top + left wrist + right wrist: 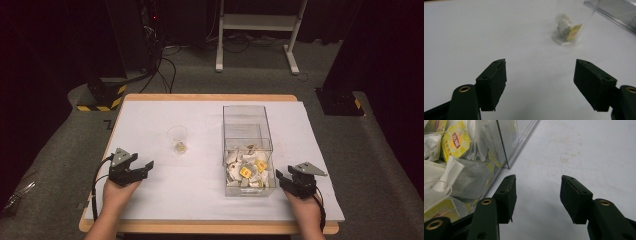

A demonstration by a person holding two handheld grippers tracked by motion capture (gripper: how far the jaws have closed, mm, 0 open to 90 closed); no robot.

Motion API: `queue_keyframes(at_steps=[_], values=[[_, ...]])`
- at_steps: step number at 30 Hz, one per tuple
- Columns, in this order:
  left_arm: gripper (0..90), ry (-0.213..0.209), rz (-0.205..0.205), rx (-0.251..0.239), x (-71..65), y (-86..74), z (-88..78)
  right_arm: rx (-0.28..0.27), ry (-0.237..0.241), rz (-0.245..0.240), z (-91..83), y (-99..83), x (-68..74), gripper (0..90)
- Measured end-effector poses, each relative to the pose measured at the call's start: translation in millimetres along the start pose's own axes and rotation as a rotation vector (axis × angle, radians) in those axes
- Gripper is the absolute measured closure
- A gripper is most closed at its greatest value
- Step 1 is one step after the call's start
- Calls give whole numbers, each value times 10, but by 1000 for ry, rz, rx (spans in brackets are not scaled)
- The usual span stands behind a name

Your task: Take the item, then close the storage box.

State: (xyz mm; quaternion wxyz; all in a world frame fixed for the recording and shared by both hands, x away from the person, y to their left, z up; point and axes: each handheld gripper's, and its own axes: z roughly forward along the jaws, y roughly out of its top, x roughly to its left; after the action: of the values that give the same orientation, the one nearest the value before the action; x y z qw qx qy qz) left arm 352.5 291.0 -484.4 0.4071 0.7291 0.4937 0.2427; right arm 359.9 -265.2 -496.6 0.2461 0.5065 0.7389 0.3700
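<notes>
Both claws spread and empty, my left claw (pixel 131 167) left of the clear box (pixel 248 131), right claw (pixel 296 181) just right of it; tea bags (pixel 247 172) inside look light, floppy, so I'd pinch a paper tag.

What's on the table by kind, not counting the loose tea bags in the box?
Clear plastic box: 1
Clear plastic cup: 1
Tea bag in the cup: 1
Hand-held grippers: 2, left gripper and right gripper, both with jaws apart
Total: 5
The heap of tea bags in the box is too jumbled to count.
</notes>
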Motion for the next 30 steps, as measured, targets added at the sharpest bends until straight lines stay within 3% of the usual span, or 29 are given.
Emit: queue_keyframes(at_steps=[8,11,13,18,23,30], values=[[249,14,27,83,25,-226,4,0,-2,1,-2,-1,3,473],[244,22,37,82,-12,-230,5,-1,-2,0,-4,-1,2,472],[229,22,49,116,-42,-238,43,-2,-1,-1,-8,0,6,468],[214,19,72,147,-60,-241,76,-18,6,2,-39,16,3,435],[210,1,56,149,-42,-242,80,-42,4,-7,-106,40,15,415],[203,18,68,150,-58,-243,83,-63,7,-12,-183,86,40,391]])
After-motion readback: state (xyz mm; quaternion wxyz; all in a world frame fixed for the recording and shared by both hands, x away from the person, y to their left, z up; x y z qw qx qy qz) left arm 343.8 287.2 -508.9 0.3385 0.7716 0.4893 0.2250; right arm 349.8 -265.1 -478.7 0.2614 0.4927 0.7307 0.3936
